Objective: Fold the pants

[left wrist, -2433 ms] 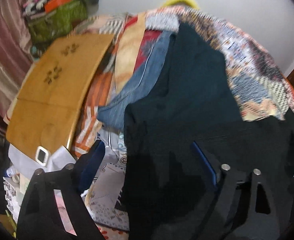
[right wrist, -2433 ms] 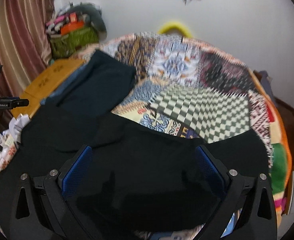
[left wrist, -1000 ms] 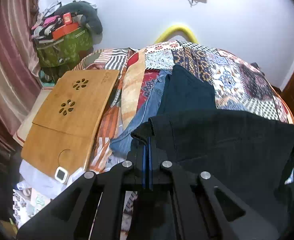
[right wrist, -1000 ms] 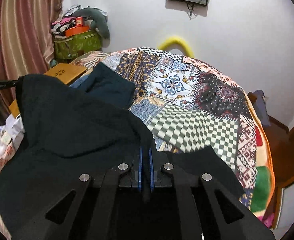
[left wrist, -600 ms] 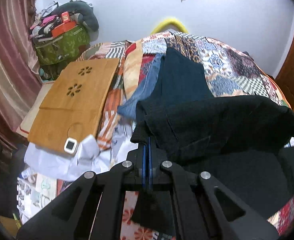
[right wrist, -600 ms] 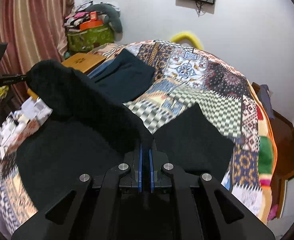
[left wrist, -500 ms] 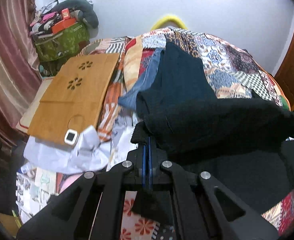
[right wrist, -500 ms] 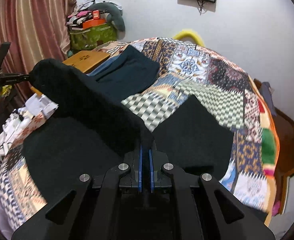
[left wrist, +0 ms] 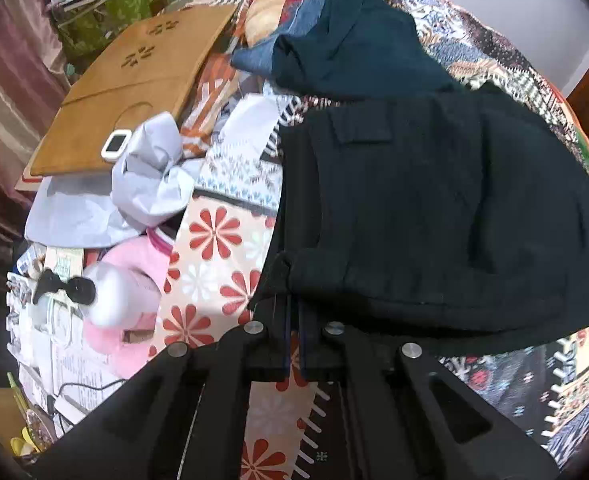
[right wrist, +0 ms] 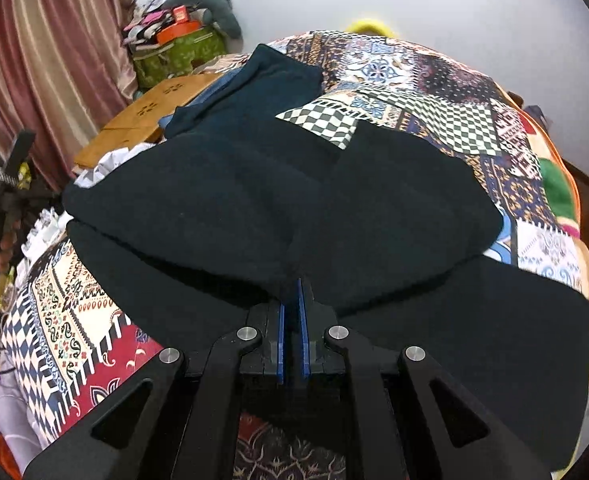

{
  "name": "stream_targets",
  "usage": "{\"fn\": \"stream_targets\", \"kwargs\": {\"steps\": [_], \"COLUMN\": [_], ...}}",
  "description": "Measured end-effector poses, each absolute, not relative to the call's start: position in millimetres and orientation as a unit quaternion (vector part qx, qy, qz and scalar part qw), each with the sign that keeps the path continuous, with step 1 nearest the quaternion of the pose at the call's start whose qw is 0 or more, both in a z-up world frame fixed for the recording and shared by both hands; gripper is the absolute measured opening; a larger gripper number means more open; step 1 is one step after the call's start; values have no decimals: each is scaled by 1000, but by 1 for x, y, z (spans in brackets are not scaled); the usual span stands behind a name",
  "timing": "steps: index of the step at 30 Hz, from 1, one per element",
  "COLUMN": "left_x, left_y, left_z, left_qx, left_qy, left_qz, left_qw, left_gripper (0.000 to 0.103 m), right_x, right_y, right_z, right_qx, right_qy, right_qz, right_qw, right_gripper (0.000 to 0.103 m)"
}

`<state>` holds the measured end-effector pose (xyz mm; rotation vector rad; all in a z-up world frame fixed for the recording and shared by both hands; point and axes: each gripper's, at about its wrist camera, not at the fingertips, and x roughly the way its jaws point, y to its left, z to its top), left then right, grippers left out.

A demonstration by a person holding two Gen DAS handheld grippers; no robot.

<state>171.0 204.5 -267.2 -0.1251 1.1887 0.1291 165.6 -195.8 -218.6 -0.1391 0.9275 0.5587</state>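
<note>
Black pants point(left wrist: 434, 216) lie on a patchwork bedspread point(left wrist: 230, 236), their top part doubled back toward me over the lower layer. A back pocket flap shows in the left wrist view. My left gripper point(left wrist: 293, 312) is shut on the near left corner of the folded pants. My right gripper point(right wrist: 291, 292) is shut on the near edge of the black pants point(right wrist: 278, 208). Another part of the pants spreads flat at the right point(right wrist: 494, 344).
A dark teal garment point(left wrist: 366, 40) and blue jeans point(left wrist: 290, 28) lie beyond the pants. A wooden lap desk point(left wrist: 134, 80), crumpled white paper point(left wrist: 150, 176), a pink item point(left wrist: 134, 276) and clutter sit at the left. Curtain point(right wrist: 34, 64) stands left.
Both grippers, still shut on the pants, have come down and toward me. The lifted fold now lies low over the lower layer on the bed.
</note>
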Motion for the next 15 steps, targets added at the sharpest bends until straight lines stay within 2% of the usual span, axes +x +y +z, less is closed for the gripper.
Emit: {"fn": "stream_targets", "kwargs": {"steps": [8, 11, 13, 15], "left_x": [164, 163, 166, 172], "left_y": [207, 210, 209, 206], "left_z": [-235, -214, -200, -190], "left_qx": [-25, -27, -25, -29], "left_qy": [528, 508, 494, 483], "left_qz": [92, 94, 95, 92], "left_qw": [844, 856, 864, 870], "left_gripper": [4, 14, 25, 37], "right_x": [152, 153, 156, 164], "right_y": [-210, -222, -228, -234], "right_z": [-201, -187, -178, -169], "right_qx": [-89, -81, -72, -63], "right_qy": [433, 416, 406, 396], "right_qz": [260, 251, 245, 237], "right_qw": [858, 870, 877, 885], "right_gripper": [8, 8, 11, 23]}}
